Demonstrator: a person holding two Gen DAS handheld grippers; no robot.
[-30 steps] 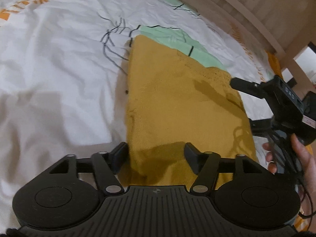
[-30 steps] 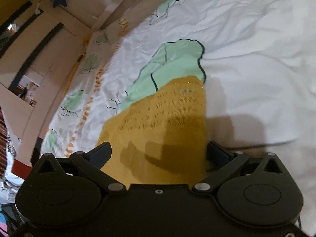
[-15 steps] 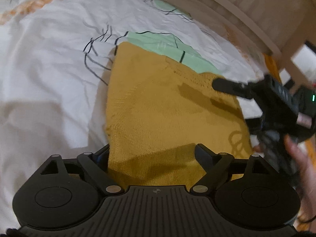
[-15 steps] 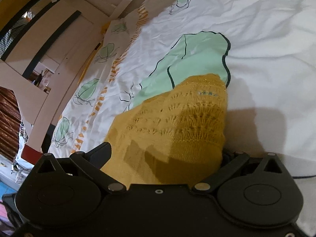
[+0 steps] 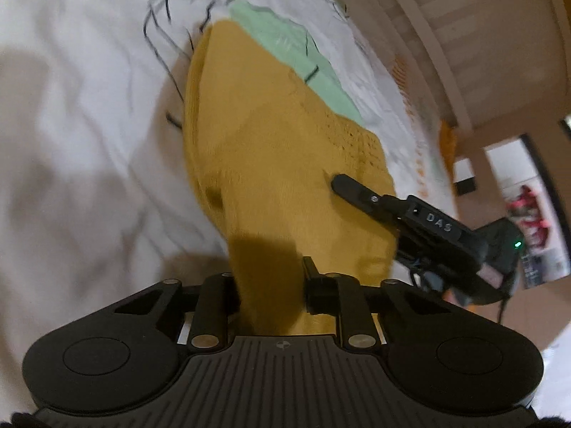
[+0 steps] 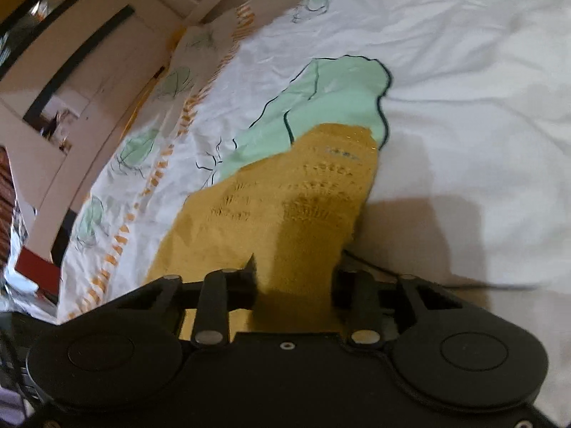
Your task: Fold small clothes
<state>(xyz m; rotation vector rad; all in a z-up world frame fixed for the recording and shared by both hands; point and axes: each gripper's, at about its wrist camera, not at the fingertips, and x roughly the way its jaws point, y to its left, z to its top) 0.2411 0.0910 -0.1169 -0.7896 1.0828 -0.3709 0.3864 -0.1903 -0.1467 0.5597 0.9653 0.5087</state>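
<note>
Since the earlier frames both grippers have narrowed their jaws, and the near edge of the mustard knitted garment [image 5: 285, 185] has risen from the bed and now stands gathered between the fingers.

The white bed sheet [image 5: 71, 142], printed with green leaf shapes and orange marks, covers most of both views. A pale wooden bed frame [image 5: 446, 35] runs along its far side. The garment lies on the sheet, partly over one green leaf print [image 6: 332, 100]; its far end, with an openwork pattern, is still flat, while its near end is lifted and bunched.

The left gripper [image 5: 271, 285] is clamped on the near edge of the garment, with the cloth pinched between its fingers. The right gripper [image 6: 294, 281] grips the other near corner in the same way; in the left wrist view its upper finger [image 5: 351, 187] presses on top of the cloth at the right side.
</note>
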